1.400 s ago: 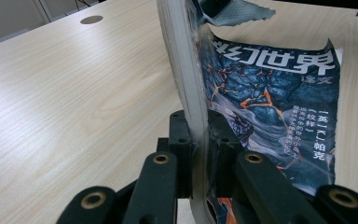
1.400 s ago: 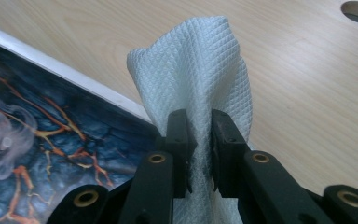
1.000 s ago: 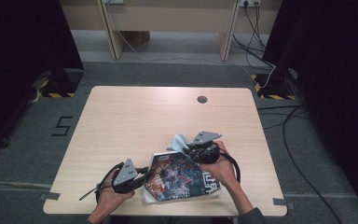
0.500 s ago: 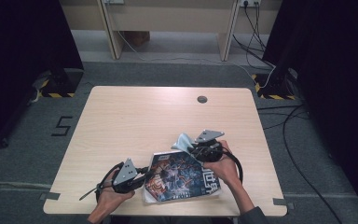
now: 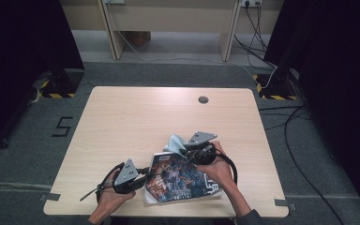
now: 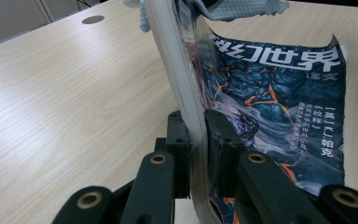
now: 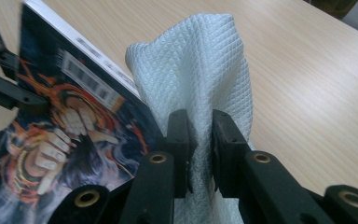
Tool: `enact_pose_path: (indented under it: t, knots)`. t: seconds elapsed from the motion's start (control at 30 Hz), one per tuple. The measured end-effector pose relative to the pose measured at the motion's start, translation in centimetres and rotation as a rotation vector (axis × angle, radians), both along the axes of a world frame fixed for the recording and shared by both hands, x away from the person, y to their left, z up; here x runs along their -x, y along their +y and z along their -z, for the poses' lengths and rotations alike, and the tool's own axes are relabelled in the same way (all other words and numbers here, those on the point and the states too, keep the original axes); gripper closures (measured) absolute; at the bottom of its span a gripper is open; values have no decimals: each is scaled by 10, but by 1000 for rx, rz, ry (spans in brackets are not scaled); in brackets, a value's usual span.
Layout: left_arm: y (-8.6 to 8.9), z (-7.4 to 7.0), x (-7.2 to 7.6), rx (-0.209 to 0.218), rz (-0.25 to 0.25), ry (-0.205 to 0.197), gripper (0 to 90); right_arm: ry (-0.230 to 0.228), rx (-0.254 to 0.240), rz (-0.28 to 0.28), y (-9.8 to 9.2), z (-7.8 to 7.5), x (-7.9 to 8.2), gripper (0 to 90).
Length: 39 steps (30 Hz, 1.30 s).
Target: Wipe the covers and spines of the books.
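A magazine with a dark blue and orange cover lies near the table's front edge. My left gripper is shut on its left edge, and the pages bend up between the jaws. A pale blue waffle-textured cloth rests on the magazine's far edge. My right gripper is shut on that cloth, which stands bunched up between its jaws. In the right gripper view the magazine lies just left of the cloth, with the left gripper's jaws on its far edge.
The light wooden table has a round cable hole near its far edge. A person's hands come in from the bottom. Cables lie on the floor at the right.
My right gripper and the cloth have shifted a little over the magazine's far edge. The left gripper has stayed put on the magazine.
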<state>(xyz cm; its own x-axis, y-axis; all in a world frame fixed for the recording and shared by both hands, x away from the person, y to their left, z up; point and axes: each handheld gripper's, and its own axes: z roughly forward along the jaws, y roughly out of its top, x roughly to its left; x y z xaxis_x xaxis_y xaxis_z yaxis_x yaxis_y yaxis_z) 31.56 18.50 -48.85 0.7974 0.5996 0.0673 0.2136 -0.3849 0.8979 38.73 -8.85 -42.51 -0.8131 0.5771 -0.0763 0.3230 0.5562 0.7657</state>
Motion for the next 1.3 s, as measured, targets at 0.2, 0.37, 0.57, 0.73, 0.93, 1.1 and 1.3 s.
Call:
enact_pose_path:
  t: [0.2,0.37,0.57,0.73,0.93,1.1,1.3]
  knots:
    - [0,0,0,2,0,-3,802,-23,-20,-51,17,-9,8,794]
    - [-1,1,0,-4,-2,-7,800,-53,-12,-86,33,-16,17,793]
    - [-1,1,1,-5,0,-10,800,-69,-17,-111,42,-21,23,792]
    - [-1,0,1,-7,1,-10,800,-82,0,-119,43,-21,24,793]
    - [-1,0,1,-4,2,-8,798,-79,27,-102,35,-18,18,793]
    - [0,0,0,-6,1,-2,792,-50,55,-59,22,-10,7,794]
    - [0,0,0,-5,1,1,789,-7,64,-15,6,-2,-5,793]
